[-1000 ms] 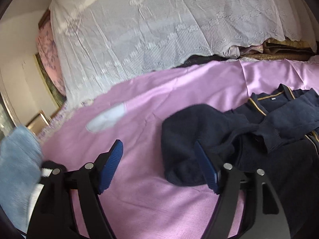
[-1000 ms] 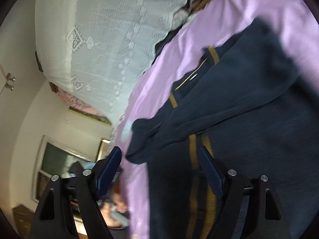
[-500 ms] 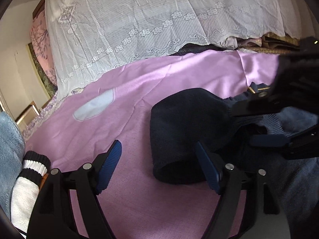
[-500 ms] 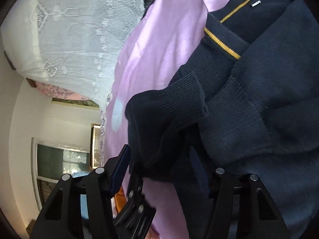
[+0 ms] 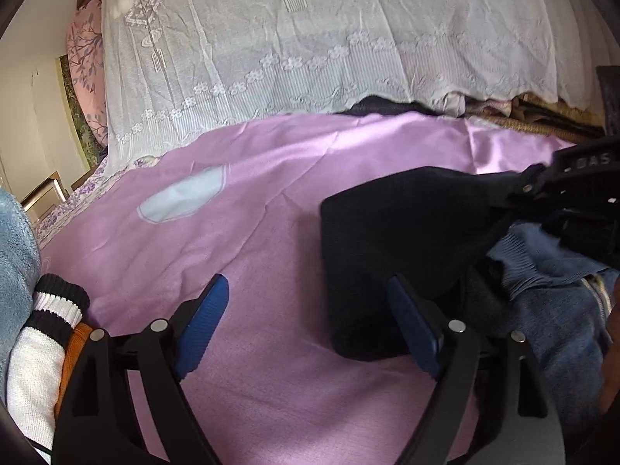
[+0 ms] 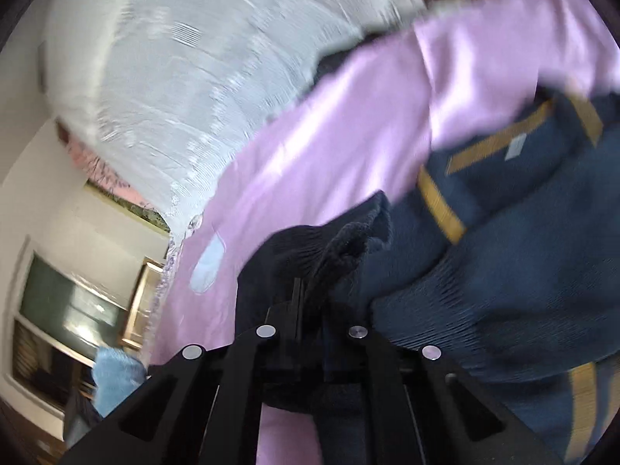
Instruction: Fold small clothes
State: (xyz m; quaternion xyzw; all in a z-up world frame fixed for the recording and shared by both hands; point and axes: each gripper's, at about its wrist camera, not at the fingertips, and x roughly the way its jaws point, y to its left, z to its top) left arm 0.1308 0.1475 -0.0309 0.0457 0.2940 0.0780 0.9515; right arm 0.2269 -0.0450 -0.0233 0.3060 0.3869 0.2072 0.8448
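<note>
A navy knitted sweater (image 6: pixel 523 232) with mustard stripes lies rumpled on the purple sheet (image 5: pixel 271 201). Its dark sleeve (image 5: pixel 399 232) reaches left across the sheet. My right gripper (image 6: pixel 298 294) is closing, and its jaws pinch the bunched sleeve cuff (image 6: pixel 341 244). In the left wrist view the right gripper (image 5: pixel 519 190) comes in from the right edge, holding the sleeve's far end. My left gripper (image 5: pixel 306 290) hovers low over the sheet, its jaws opening wide. Its right blue pad (image 5: pixel 410 325) is just in front of the sleeve's near edge, and only bare sheet shows between the pads.
A white lace cover (image 5: pixel 310 50) drapes over a pile at the back. A pale blue patch (image 5: pixel 182 199) lies on the sheet. At the left edge sit a fluffy blue cloth (image 5: pixel 15 255), a white garment with black stripes (image 5: pixel 46 321) and something orange (image 5: pixel 73 348).
The right gripper swung in over the sweater and shut on the sleeve cuff. The left gripper's jaws widened a little while it stayed in place near the sleeve.
</note>
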